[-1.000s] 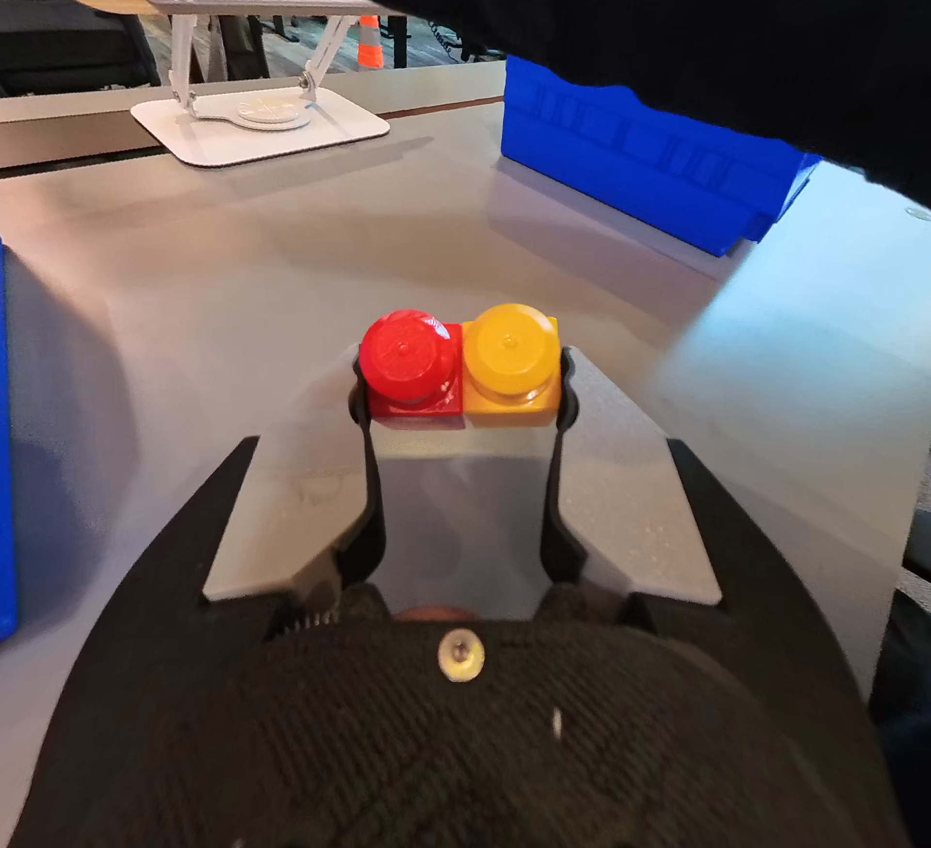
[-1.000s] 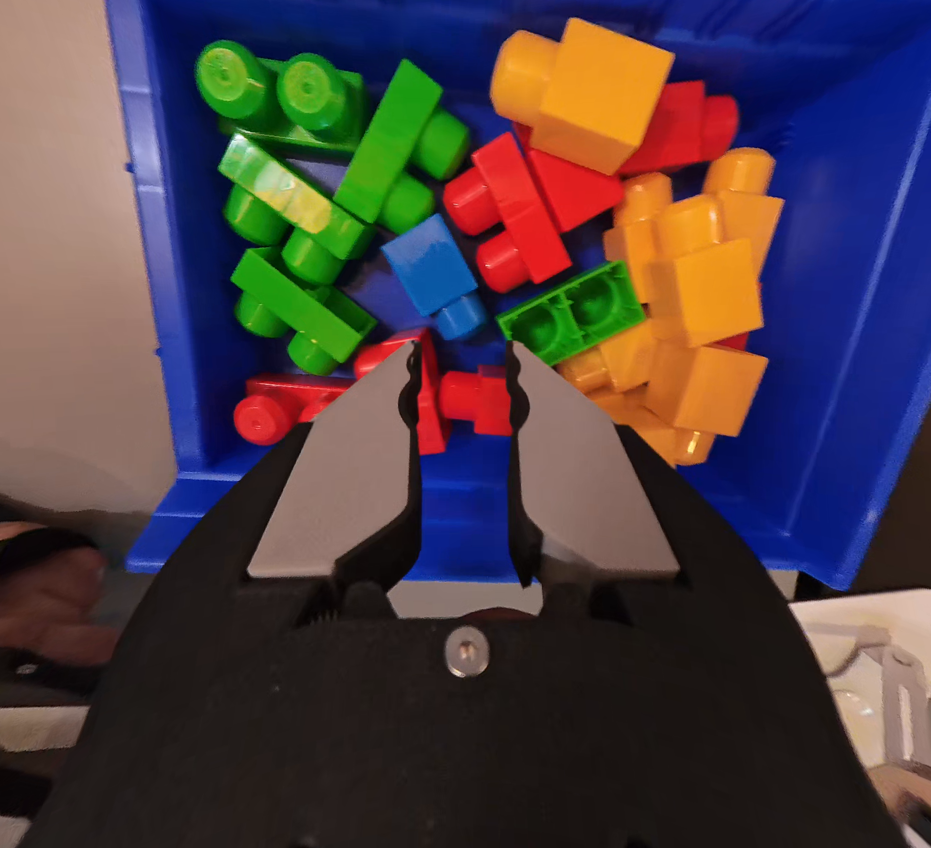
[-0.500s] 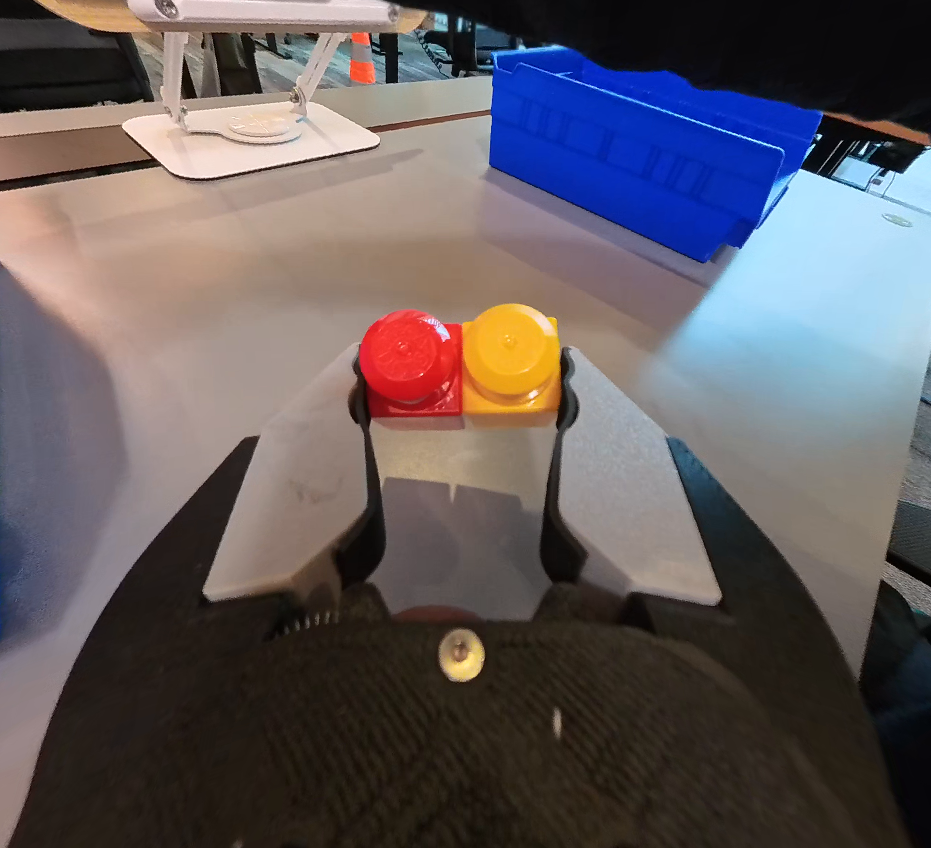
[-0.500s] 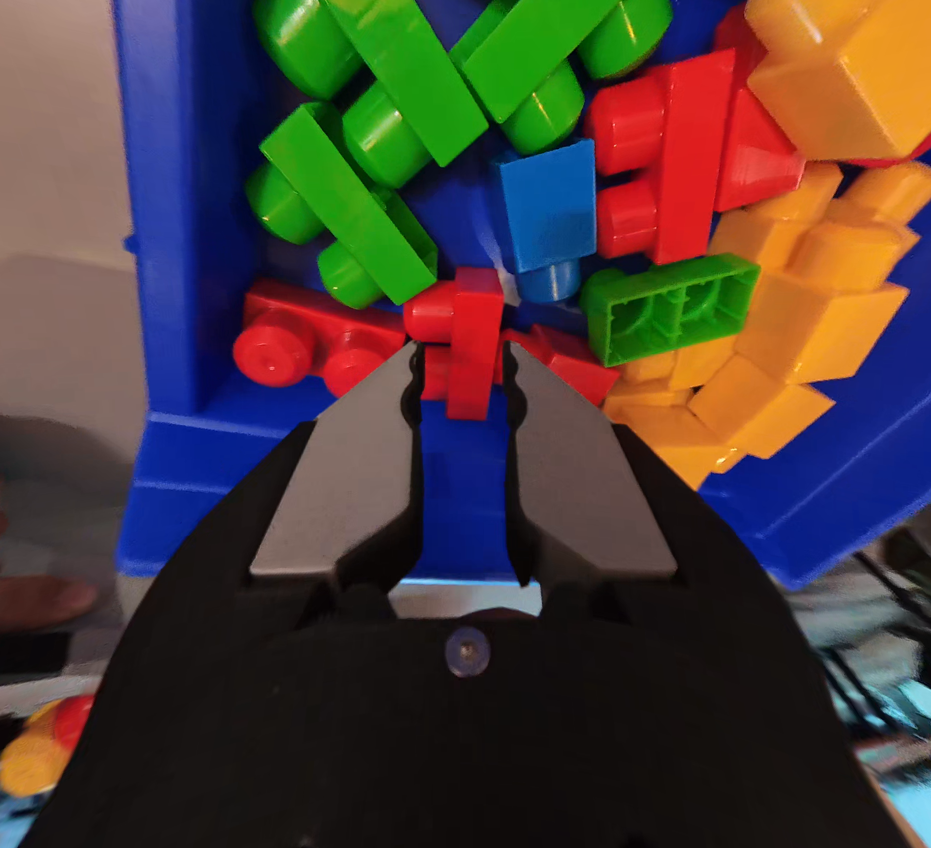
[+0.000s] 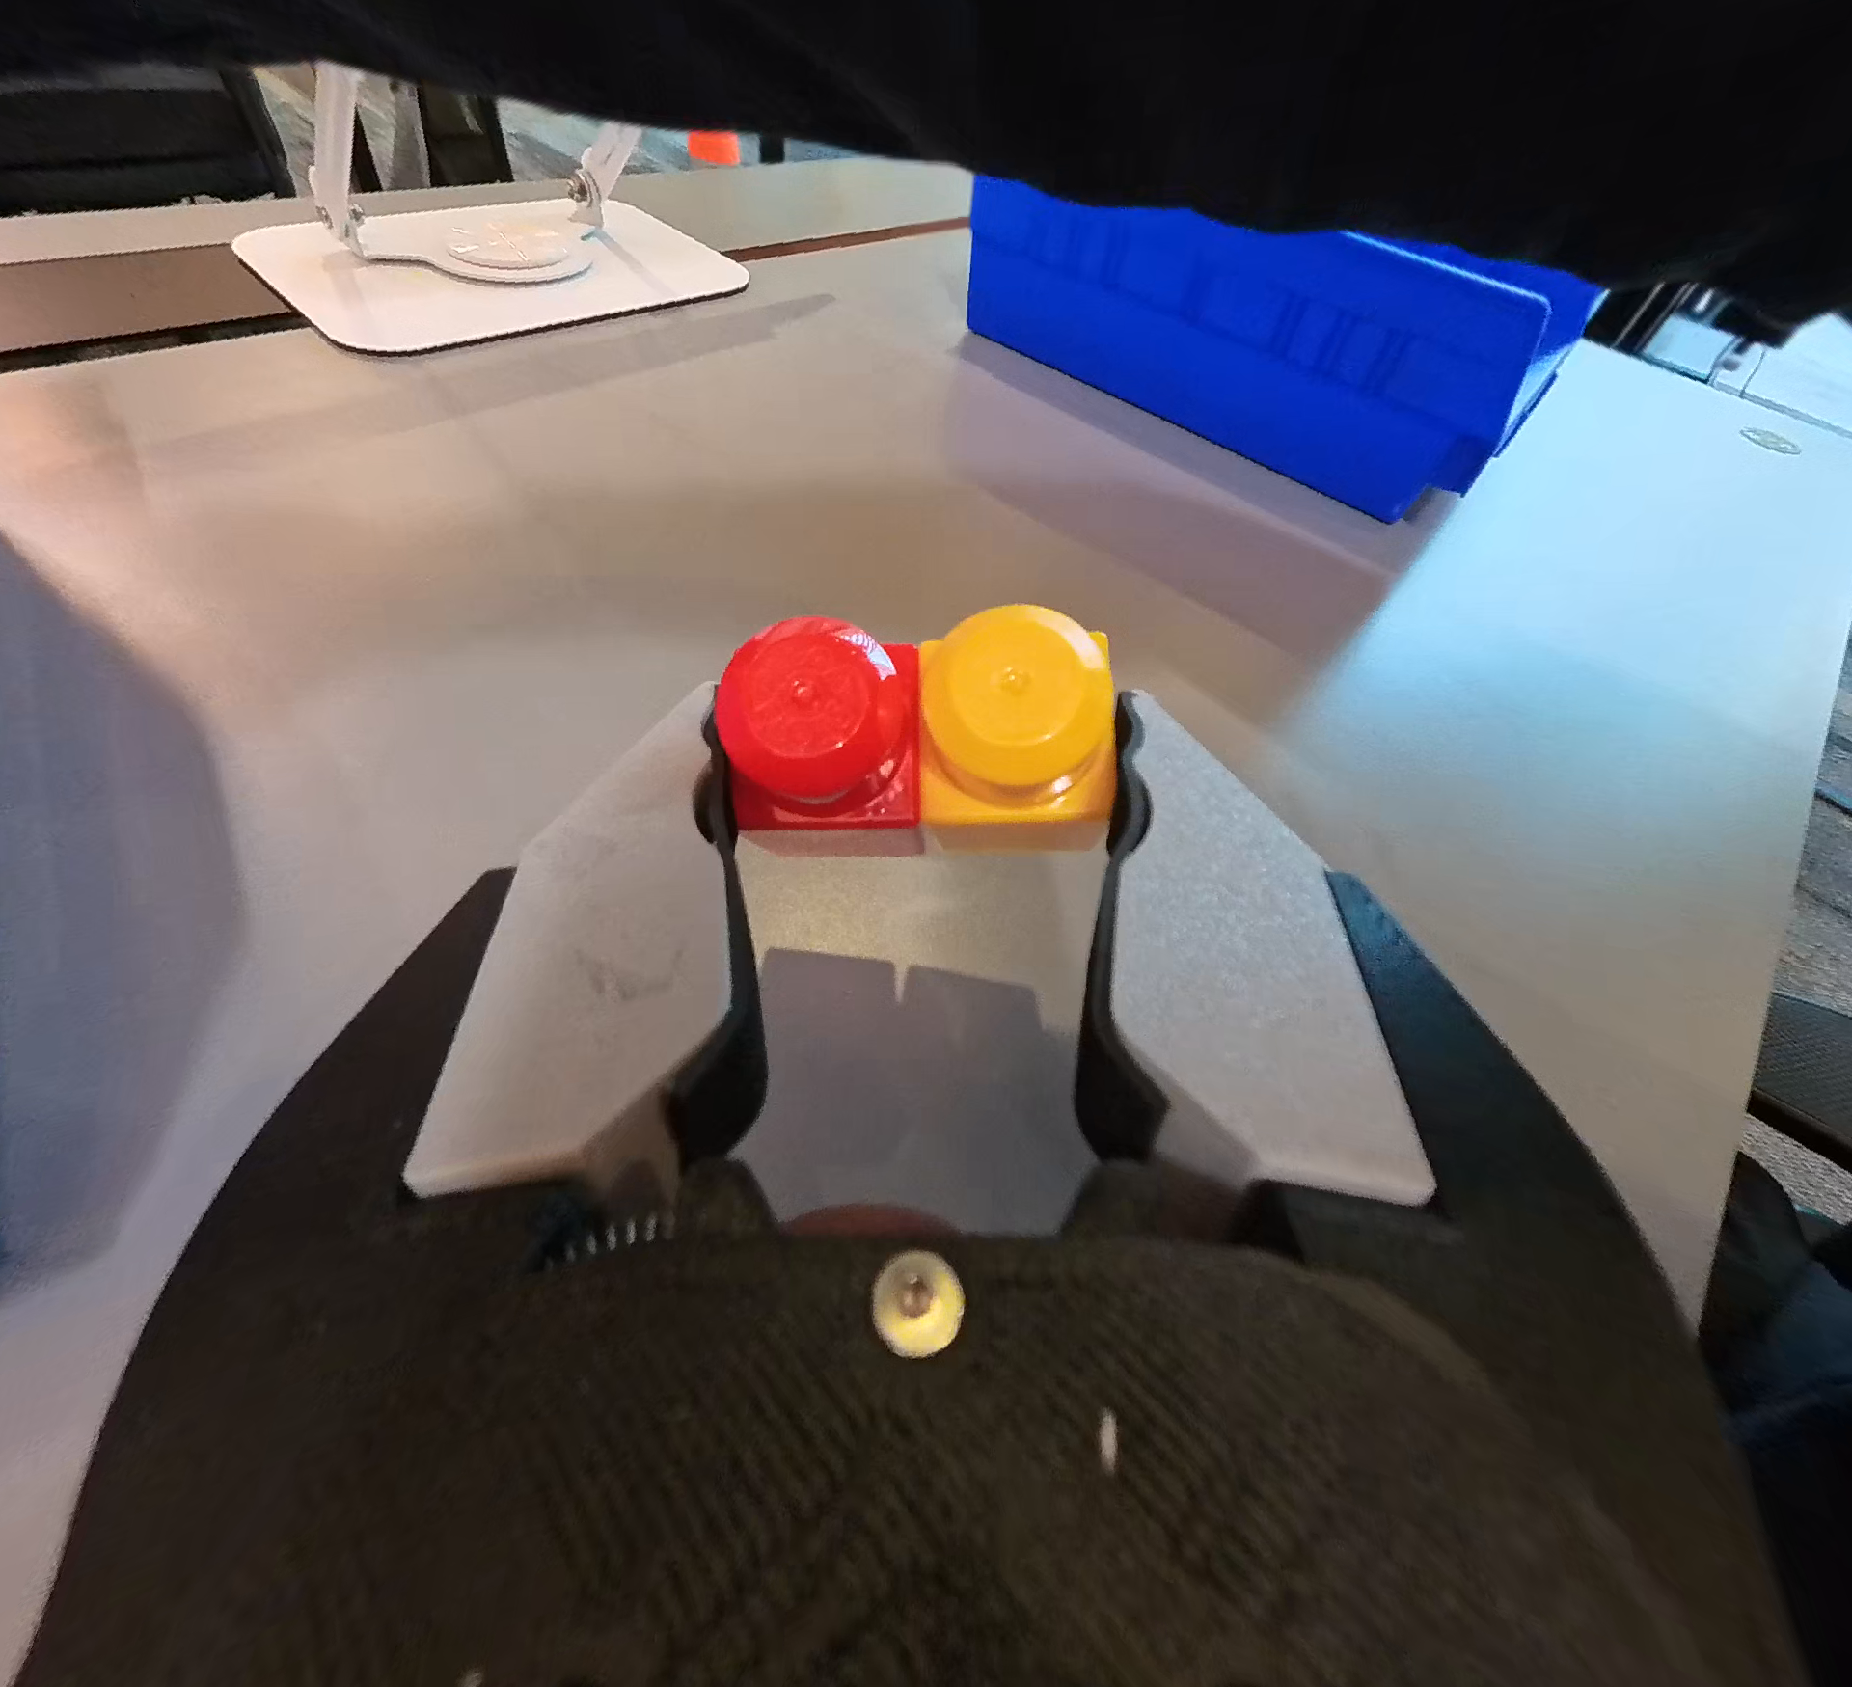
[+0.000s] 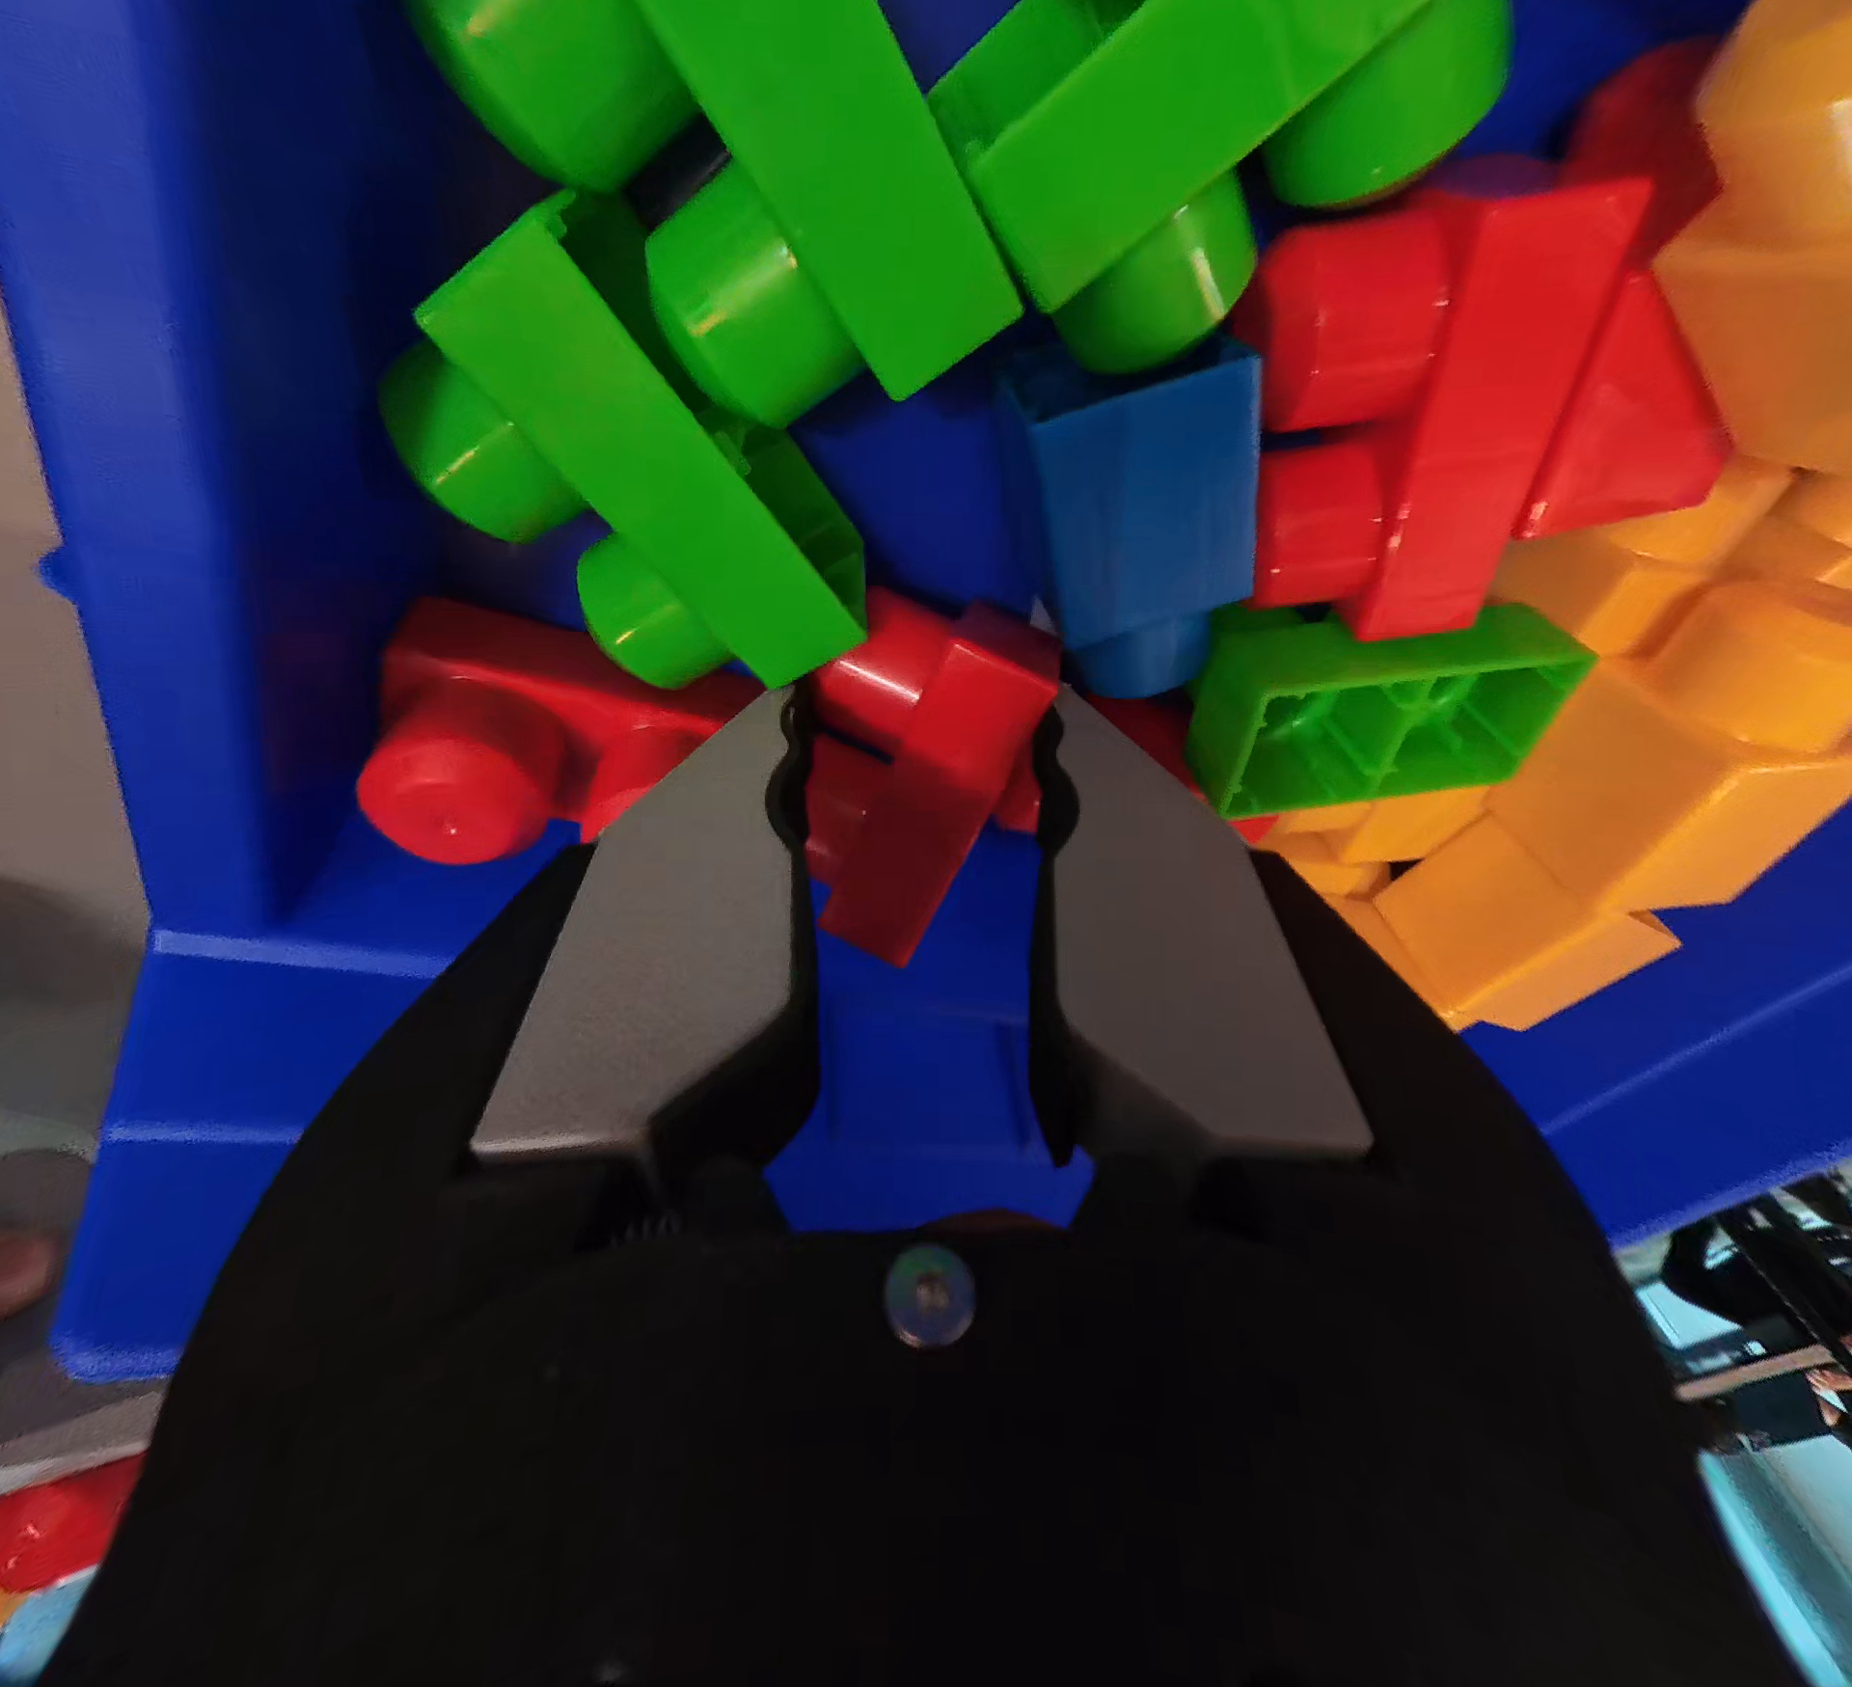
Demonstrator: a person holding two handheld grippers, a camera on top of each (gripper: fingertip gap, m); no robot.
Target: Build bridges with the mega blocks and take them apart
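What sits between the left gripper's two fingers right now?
The left wrist view shows a red block and a yellow block side by side, clamped by the left gripper.

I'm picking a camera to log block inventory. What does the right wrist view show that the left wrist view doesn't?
Only the right wrist view: the bin's inside, piled with green blocks, a blue block and orange blocks, and the right gripper shut on a red block.
Only the left wrist view: the left gripper clamping a red-and-yellow pair over the table; a white stand.
Both: the blue bin.

light: bright, soft shadows | table [image 5: 501,587] glare right | edges blurred, wide-angle warped
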